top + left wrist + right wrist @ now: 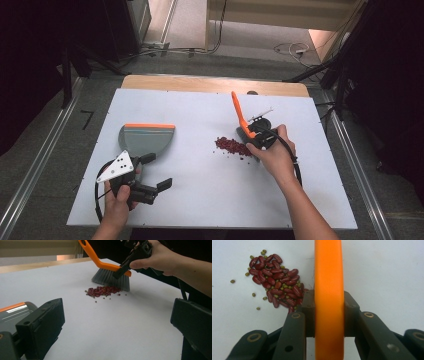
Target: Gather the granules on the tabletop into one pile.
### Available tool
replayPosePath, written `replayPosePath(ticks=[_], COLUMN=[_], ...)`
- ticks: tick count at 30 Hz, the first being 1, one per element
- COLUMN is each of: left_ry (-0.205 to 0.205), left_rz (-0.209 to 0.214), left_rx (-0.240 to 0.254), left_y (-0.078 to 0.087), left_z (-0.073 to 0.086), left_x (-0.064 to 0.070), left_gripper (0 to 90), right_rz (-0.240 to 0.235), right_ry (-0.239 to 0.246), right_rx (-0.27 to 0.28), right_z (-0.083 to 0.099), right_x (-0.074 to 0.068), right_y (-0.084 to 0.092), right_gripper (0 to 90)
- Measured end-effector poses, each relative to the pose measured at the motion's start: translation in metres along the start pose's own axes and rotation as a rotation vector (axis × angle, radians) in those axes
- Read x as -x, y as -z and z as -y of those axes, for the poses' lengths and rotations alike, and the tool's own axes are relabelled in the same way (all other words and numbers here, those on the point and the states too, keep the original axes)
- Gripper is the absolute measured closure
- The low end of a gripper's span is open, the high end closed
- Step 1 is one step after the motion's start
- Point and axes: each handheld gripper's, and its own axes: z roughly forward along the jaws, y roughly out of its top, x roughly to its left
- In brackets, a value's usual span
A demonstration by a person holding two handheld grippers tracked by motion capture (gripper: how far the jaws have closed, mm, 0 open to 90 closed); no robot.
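White tabletop [200,200]: right gripper [257,136] clamps orange-handled grey-bristle brush [242,122] beside red bean pile [232,146]; left gripper [156,172] gapes near grey orange-edged dustpan [146,139]. Hard sweep could scatter beans.

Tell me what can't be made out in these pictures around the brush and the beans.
- Right gripper view: the brush bristles, hidden under its own orange back.
- High view: single beans, too small; the pile is one red patch.
- Left gripper view: the dustpan, cut off by the left edge and the gripper's fingers.
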Motion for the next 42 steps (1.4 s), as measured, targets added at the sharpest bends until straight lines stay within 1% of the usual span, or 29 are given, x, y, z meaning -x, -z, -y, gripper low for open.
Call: replayPosePath(ticks=[3, 5, 6, 7, 8, 9, 11, 12, 14, 15, 17, 18, 19, 21, 22, 24, 25, 26, 29, 33, 34, 35, 37, 40, 42], left_ry=[-0.002, -0.002, -0.002, -0.001, 0.002, 0.003, 0.006, 0.006, 0.002, 0.001, 0.000, -0.002, -0.001, -0.001, -0.001, 0.001, 0.001, 0.005, 0.005, 0.004, 0.002, 0.002, 0.002, 0.002, 0.004], left_rz=[0.000, 0.000, 0.000, 0.001, 0.000, -0.002, 0.000, 0.000, -0.001, 0.000, 0.002, 0.003, 0.004, 0.004, 0.003, 0.001, 0.001, 0.002, -0.001, -0.001, 0.000, 0.001, 0.001, 0.001, -0.001], left_rx=[0.002, 0.001, 0.000, 0.001, 0.004, 0.005, 0.001, 0.002, 0.000, -0.001, -0.002, -0.003, -0.001, 0.000, -0.002, 0.000, 0.001, 0.002, 0.003, 0.007, 0.002, 0.001, 0.002, 0.002, 0.001], left_y=[0.000, 0.000, 0.000, 0.000, 0.000, 0.000, -0.001, -0.002, -0.002, -0.003, -0.003, -0.003, -0.003, -0.002, -0.002, -0.001, 0.000, 0.000, 0.002, 0.000, 0.000, 0.000, -0.001, -0.001, -0.001], left_z=[0.000, 0.000, 0.000, 0.000, 0.000, 0.000, 0.000, 0.000, 0.000, 0.000, -0.001, -0.001, 0.000, 0.000, 0.000, 0.001, 0.001, 0.001, 0.001, 0.000, 0.000, 0.000, 0.000, 0.001, 0.001], left_x=[0.000, 0.000, 0.000, -0.001, -0.001, -0.001, -0.001, 0.000, 0.001, 0.001, 0.001, 0.002, 0.002, 0.002, 0.002, 0.001, 0.000, 0.000, -0.001, -0.001, 0.000, 0.000, 0.000, 0.000, 0.000], left_gripper=[0.2, 0.2, 0.2, 0.2, 0.2, 0.2, 0.2, 0.2, 0.2, 0.2, 0.2, 0.2, 0.2, 0.2, 0.2, 0.2, 0.2, 0.2, 0.2, 0.2, 0.2, 0.2, 0.2, 0.2, 0.2], right_rz=[0.005, 0.002, -0.002, -0.013, -0.035, -0.060, -0.126, -0.174, -0.239, -0.263, -0.283, -0.302, -0.323, -0.353, -0.362, -0.381, -0.392, -0.398, -0.385, -0.362, -0.350, -0.343, -0.339, -0.365, -0.374], right_ry=[0.005, 0.001, 0.009, 0.036, 0.077, 0.107, 0.204, 0.246, 0.293, 0.304, 0.319, 0.325, 0.343, 0.353, 0.363, 0.368, 0.370, 0.352, 0.318, 0.284, 0.287, 0.279, 0.295, 0.342, 0.392], right_rx=[0.011, 0.023, 0.036, 0.052, 0.069, 0.076, 0.091, 0.089, 0.060, 0.040, 0.021, 0.012, 0.007, -0.018, -0.028, -0.052, -0.051, -0.054, -0.056, -0.049, -0.043, -0.046, -0.033, -0.007, 0.008], right_z=[-0.003, -0.003, -0.002, -0.001, 0.000, 0.001, 0.003, 0.003, 0.004, 0.003, 0.002, 0.001, 0.000, -0.002, -0.003, -0.005, -0.005, -0.006, -0.009, -0.010, -0.009, -0.009, -0.009, -0.007, -0.007], right_x=[0.002, 0.006, 0.008, 0.009, 0.010, 0.010, 0.008, 0.004, -0.006, -0.012, -0.024, -0.029, -0.033, -0.041, -0.043, -0.045, -0.044, -0.042, -0.034, -0.024, -0.022, -0.021, -0.018, -0.014, -0.008], right_y=[0.003, 0.008, 0.012, 0.015, 0.019, 0.023, 0.029, 0.031, 0.034, 0.034, 0.031, 0.028, 0.024, 0.017, 0.013, 0.005, 0.002, 0.001, -0.001, -0.002, -0.002, -0.001, 0.001, 0.008, 0.014], right_gripper=[68.4, 68.4, 68.4, 68.4, 68.3, 68.4, 68.3, 68.4, 68.4, 68.4, 68.4, 68.4, 68.4, 68.4, 68.4, 68.4, 68.3, 68.4, 68.3, 68.3, 68.4, 68.4, 68.4, 68.4, 68.4])
